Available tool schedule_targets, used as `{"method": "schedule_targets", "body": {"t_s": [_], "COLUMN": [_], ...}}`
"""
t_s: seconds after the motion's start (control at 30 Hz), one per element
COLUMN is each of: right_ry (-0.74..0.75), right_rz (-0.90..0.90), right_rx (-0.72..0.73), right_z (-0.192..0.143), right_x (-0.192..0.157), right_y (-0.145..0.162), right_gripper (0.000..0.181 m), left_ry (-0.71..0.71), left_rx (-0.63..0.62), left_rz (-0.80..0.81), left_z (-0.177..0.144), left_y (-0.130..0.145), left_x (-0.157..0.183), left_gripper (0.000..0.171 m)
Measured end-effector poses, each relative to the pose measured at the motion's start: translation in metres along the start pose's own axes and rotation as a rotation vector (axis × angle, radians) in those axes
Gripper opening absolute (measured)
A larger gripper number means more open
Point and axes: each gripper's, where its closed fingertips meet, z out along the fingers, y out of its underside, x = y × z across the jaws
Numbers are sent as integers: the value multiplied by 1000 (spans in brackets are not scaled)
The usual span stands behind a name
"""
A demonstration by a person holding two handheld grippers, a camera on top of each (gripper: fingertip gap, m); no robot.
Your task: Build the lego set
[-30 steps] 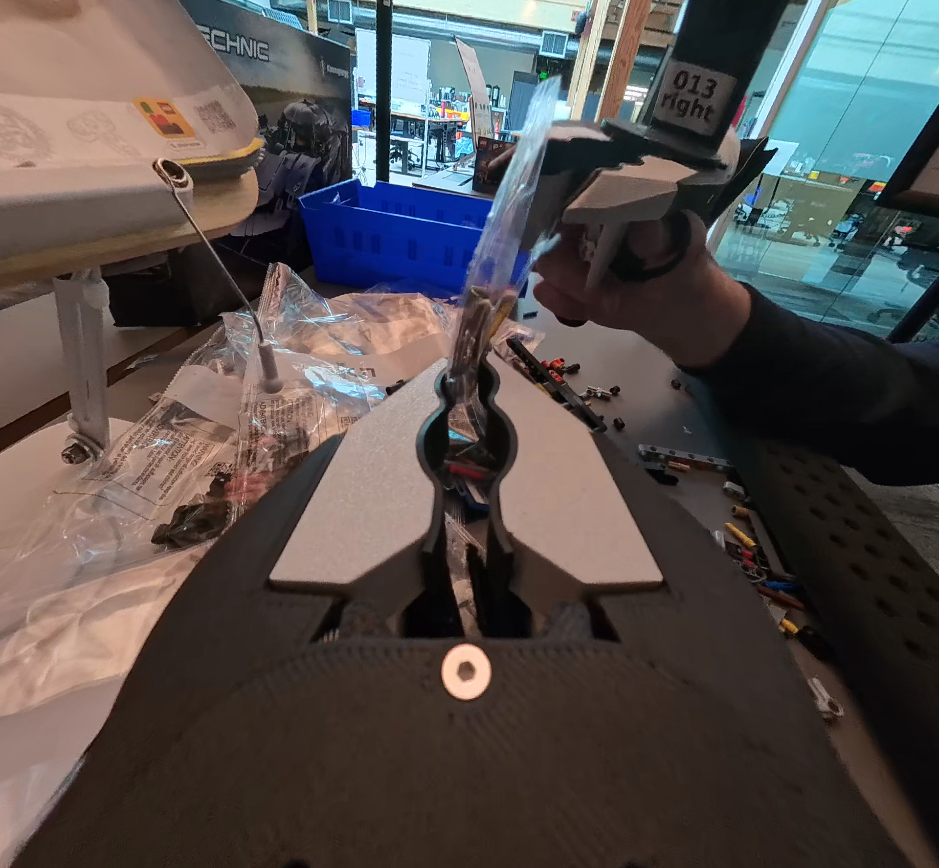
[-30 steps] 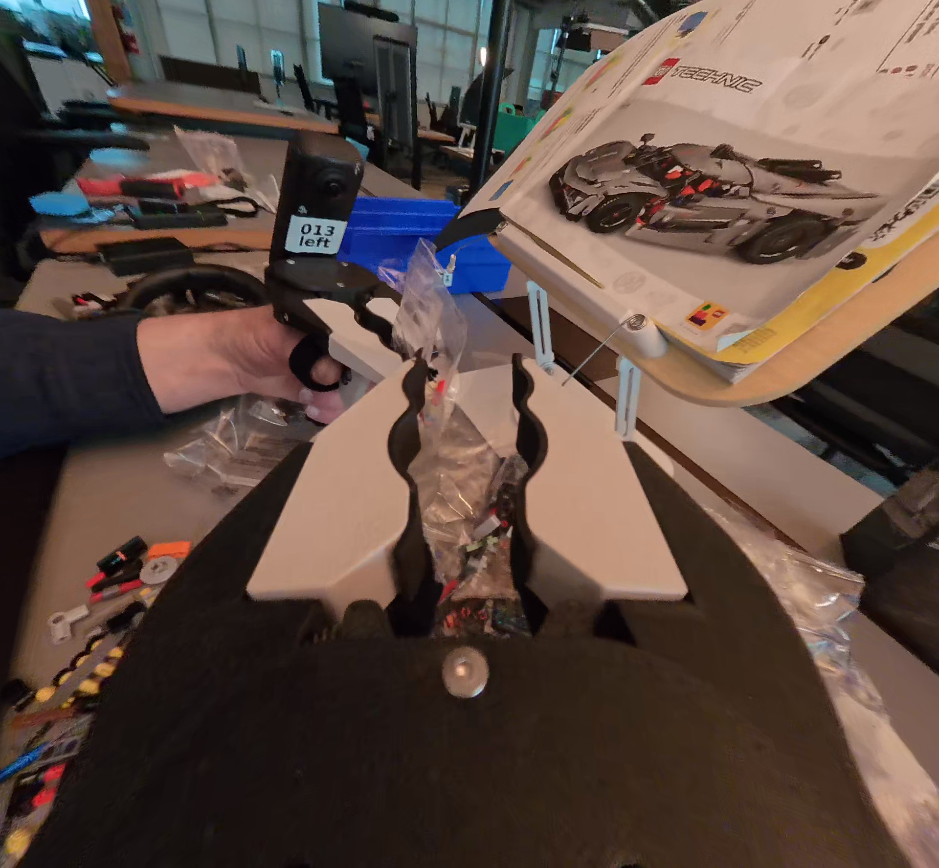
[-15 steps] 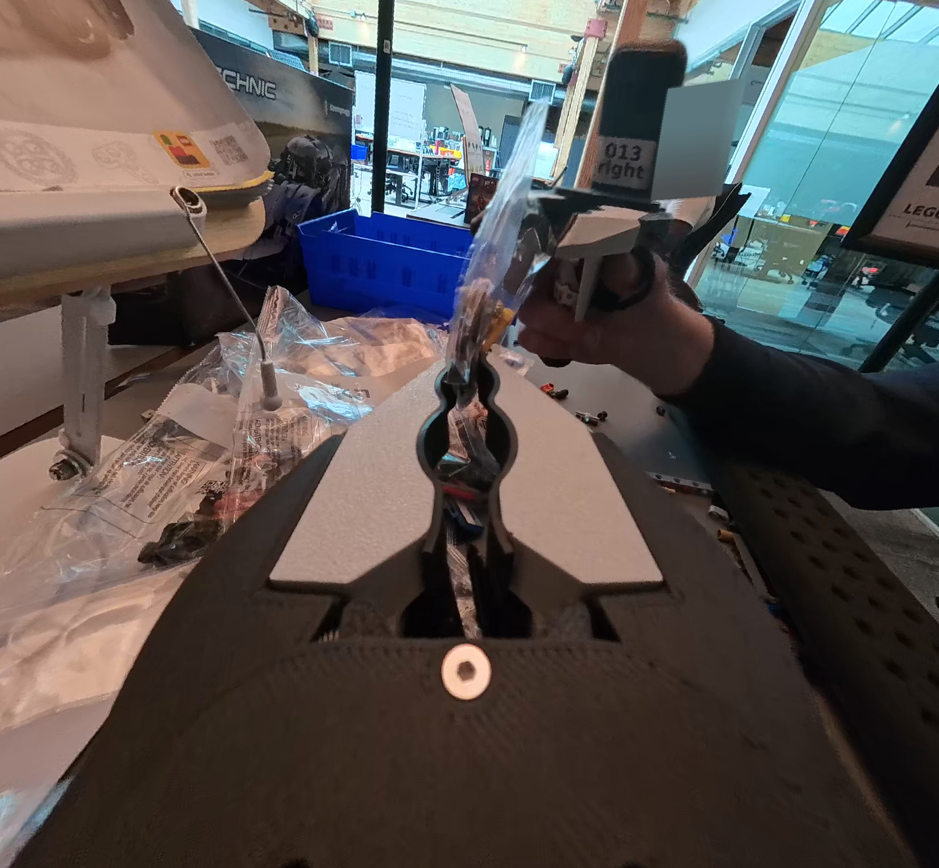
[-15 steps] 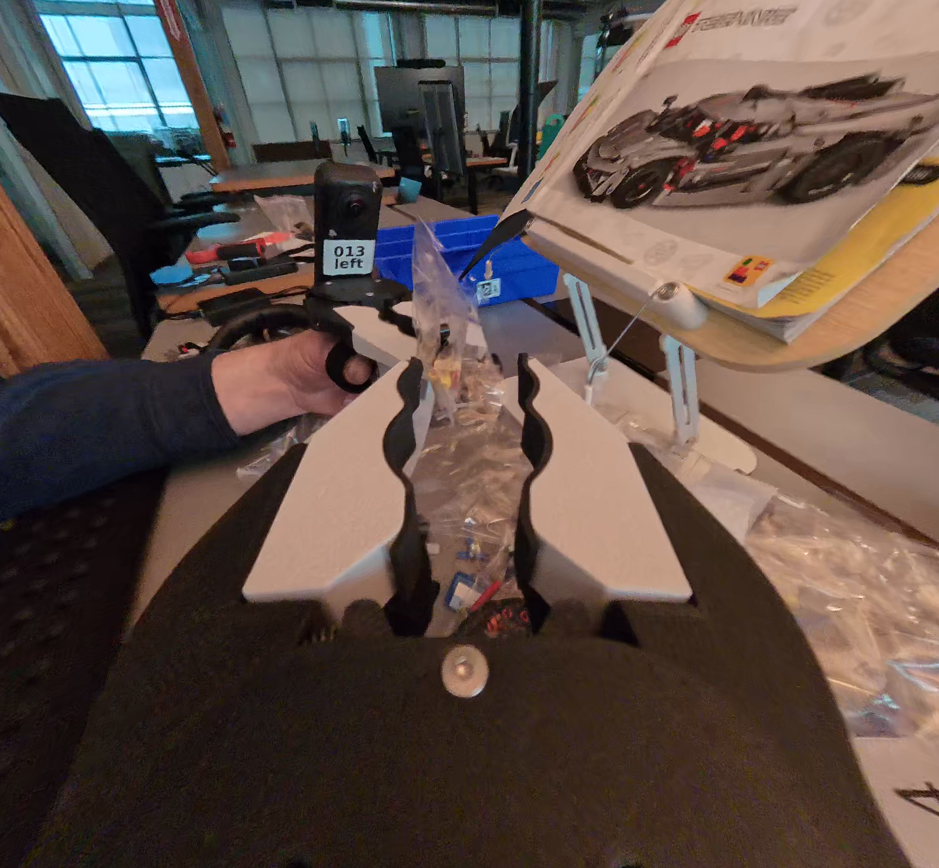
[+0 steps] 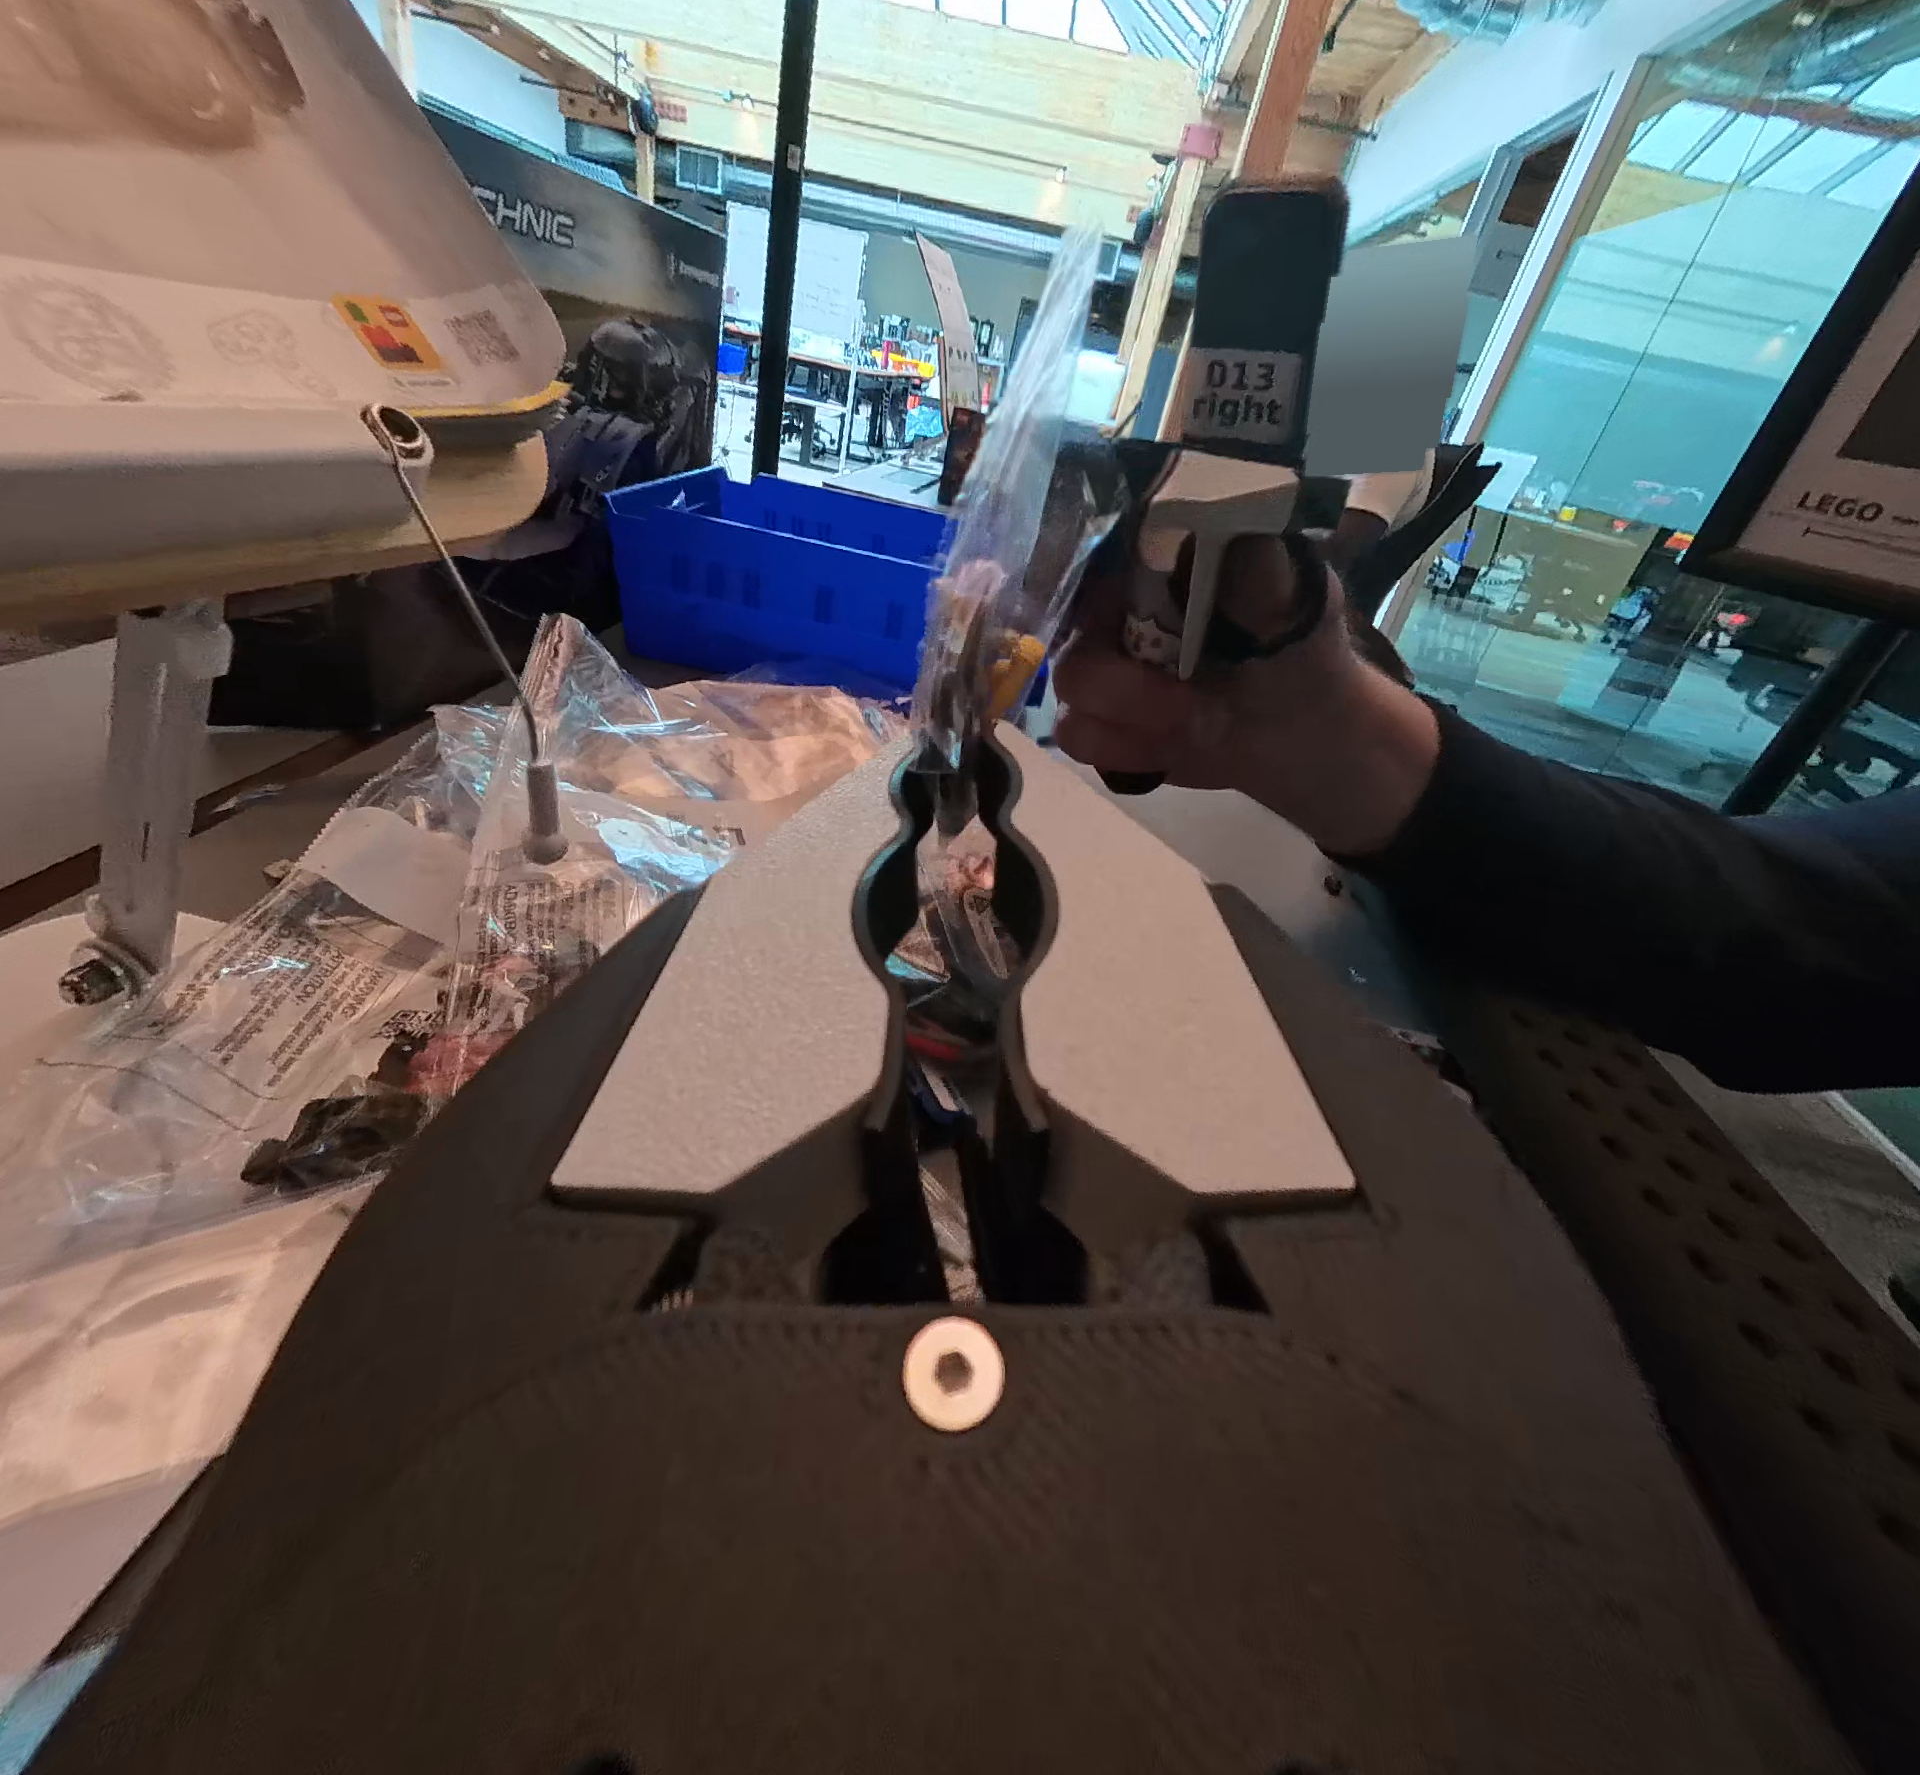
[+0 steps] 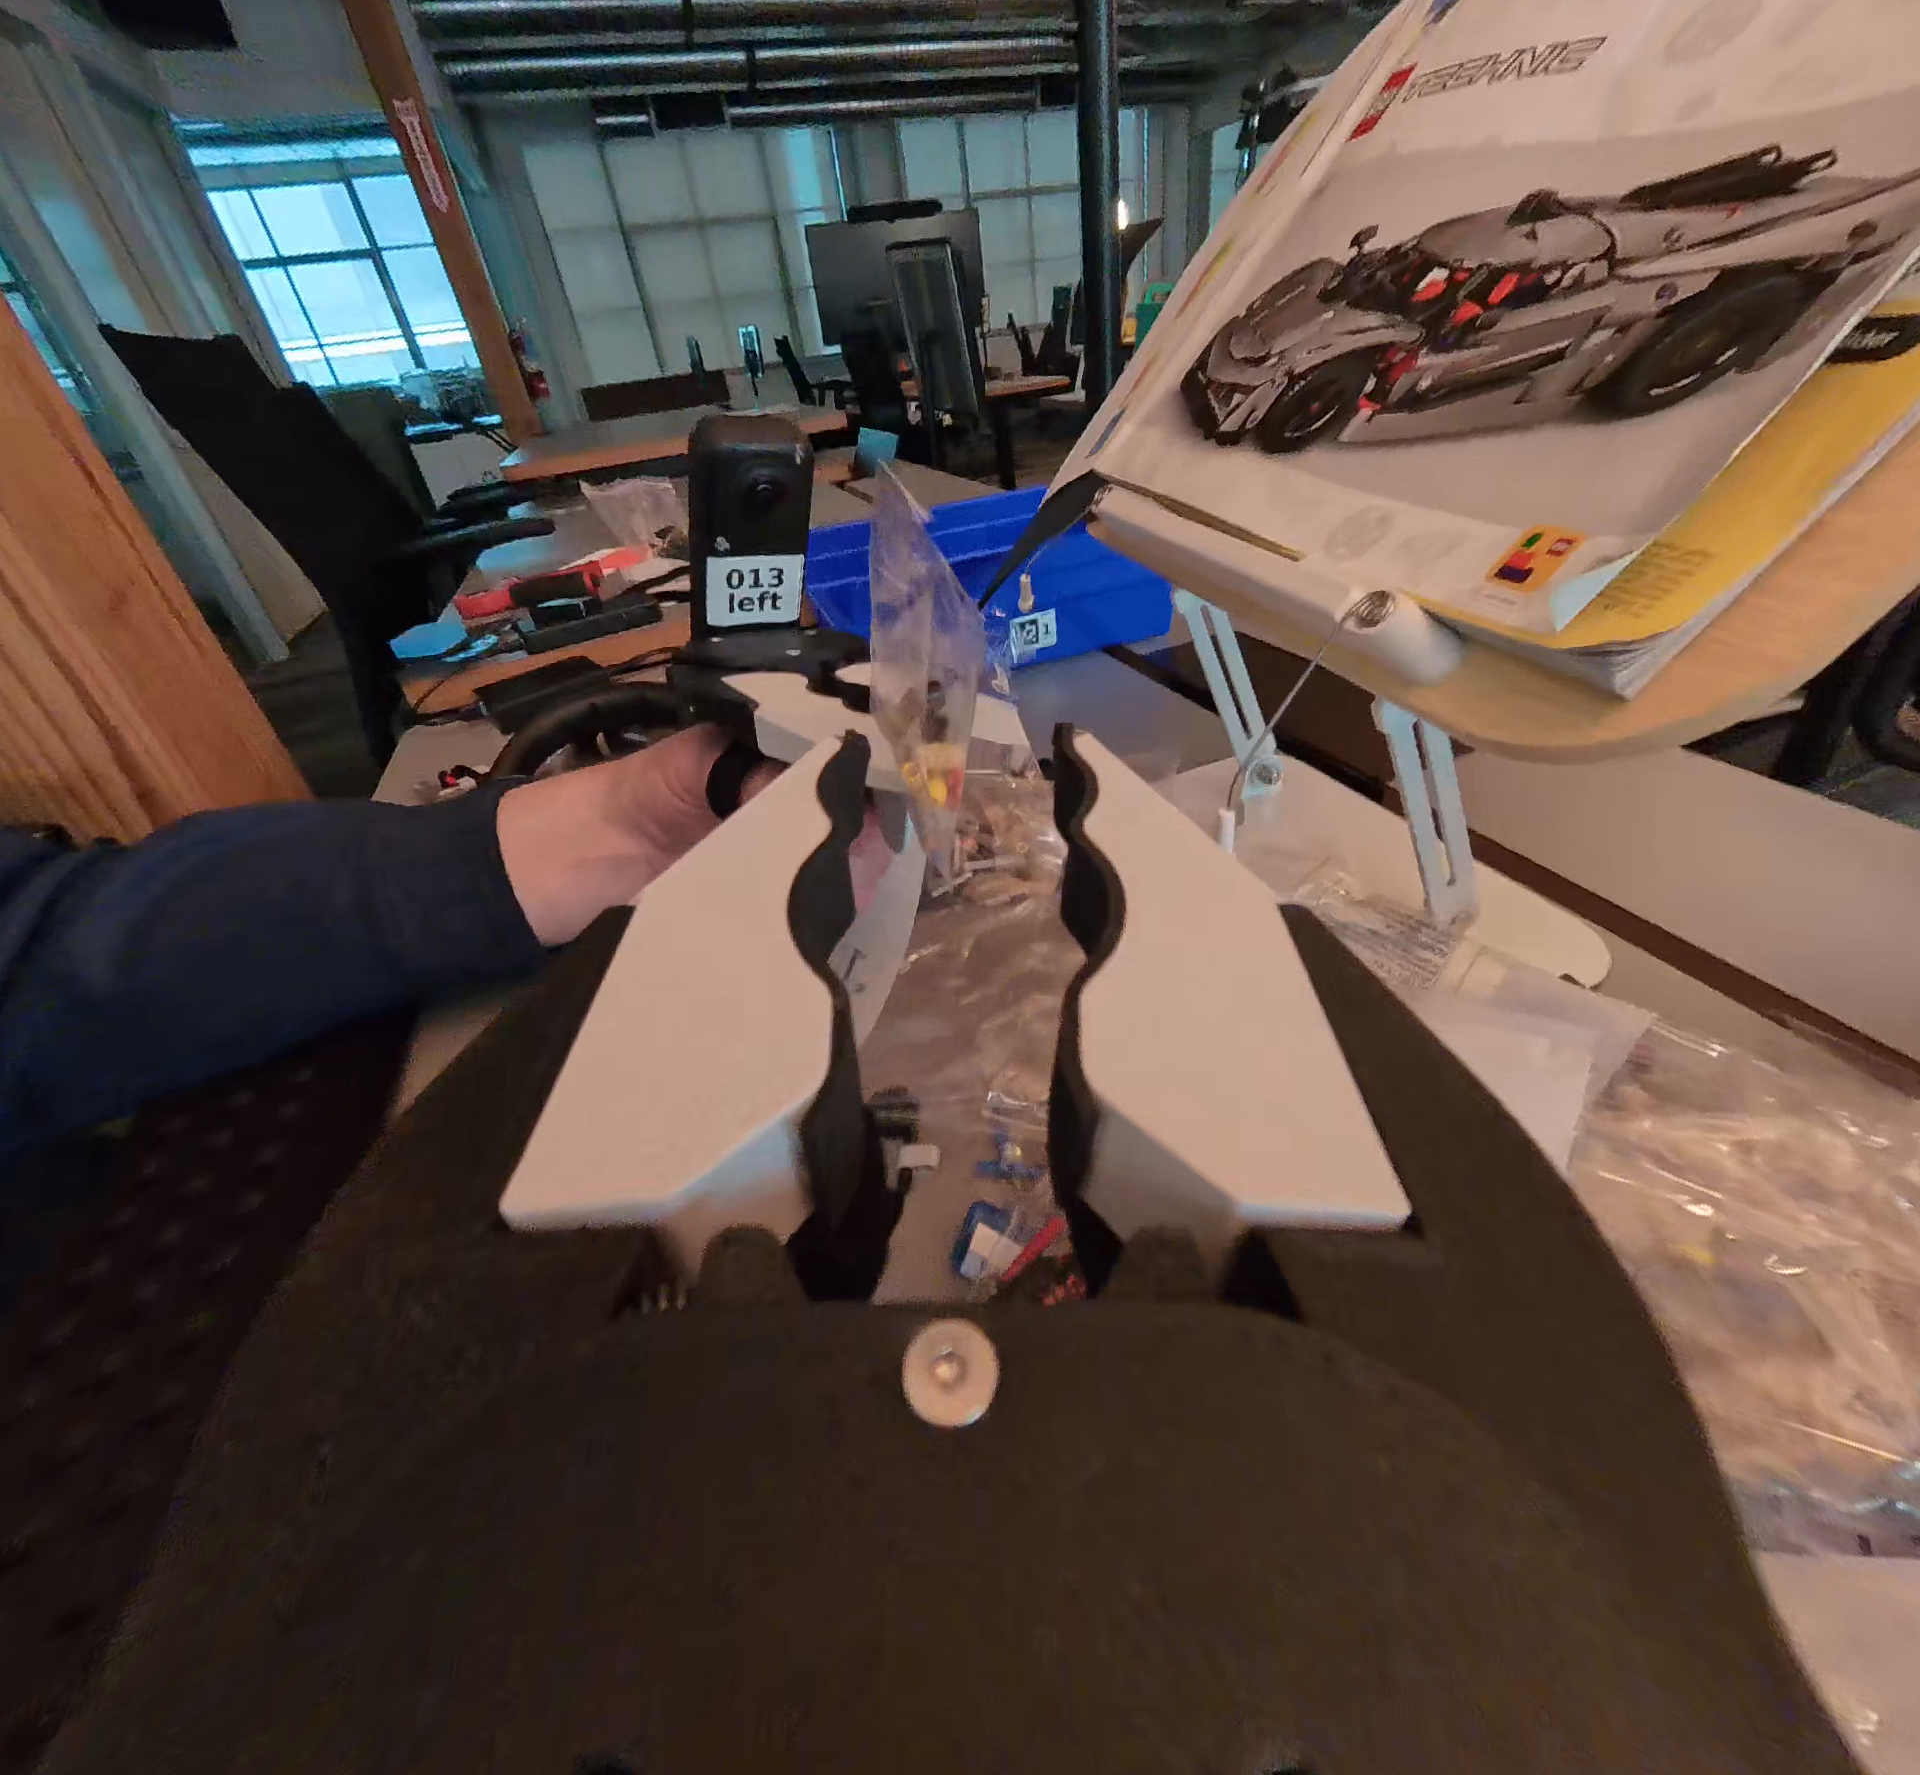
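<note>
The small clear bag of parts [image 5: 997, 572] stands upright in the air above the bench [image 6: 1143, 686], pinched low down in the left claw [image 5: 951, 769], whose jaws are squeezed narrow on the plastic; a few yellow and dark pieces sit bunched just above the pinch. In the right wrist view the same bag [image 6: 925, 676] rises just beyond the right claw [image 6: 956, 769], whose jaws stand wide and hold nothing. The step in hand looks like opening the bag: the right claw should close on the free upper film, well clear of the lumpy pieces, and pull away from the left claw while that grip stays firm, so the plastic tears and does not slip. A tear over the bench keeps spilled pieces within reach. Around lie more clear bags [image 5: 343, 987], loose pieces [image 6: 997, 1216], a blue bin [image 5: 769, 572] farther back, and the instruction booklet [image 6: 1538, 302] on its stand [image 6: 1423, 821].
</note>
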Motion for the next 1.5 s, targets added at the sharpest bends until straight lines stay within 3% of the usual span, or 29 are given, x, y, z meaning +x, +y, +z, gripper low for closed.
{"method": "schedule_targets", "body": {"t_s": [0.17,0.33,0.57,0.8,0.87,0.97,1.03,1.17,1.3,1.5], "right_ry": [-39,-18,-1,-24,4,30,52,-6,-102,-151], "right_rz": [-19,-110,-193,-210,-207,-160,-151,-198,-328,-421], "right_rx": [-115,-84,-186,-255,-228,-201,-227,-444,-682,-835], "right_z": [18,21,10,13,14,9,6,6,14,23], "right_x": [-12,-18,-16,-21,-18,-11,-4,-10,-29,-40], "right_y": [25,20,25,37,32,25,28,70,123,163], "right_gripper": [42,0,0,0,0,18,20,17,12,15], "left_ry": [14,36,-13,-5,-15,-52,-69,-111,-121,-119], "left_rx": [6,-36,-117,-241,-225,-171,-117,-52,-68,-84], "left_rz": [-11,-5,49,117,119,117,100,88,90,90], "left_z": [2,8,6,14,14,8,3,-4,-3,-2], "left_y": [1,9,19,43,40,27,17,3,7,10], "left_x": [2,7,1,6,4,-2,-6,-14,-16,-16], "left_gripper": [5,5,17,6,6,6,6,6,6,6]}}
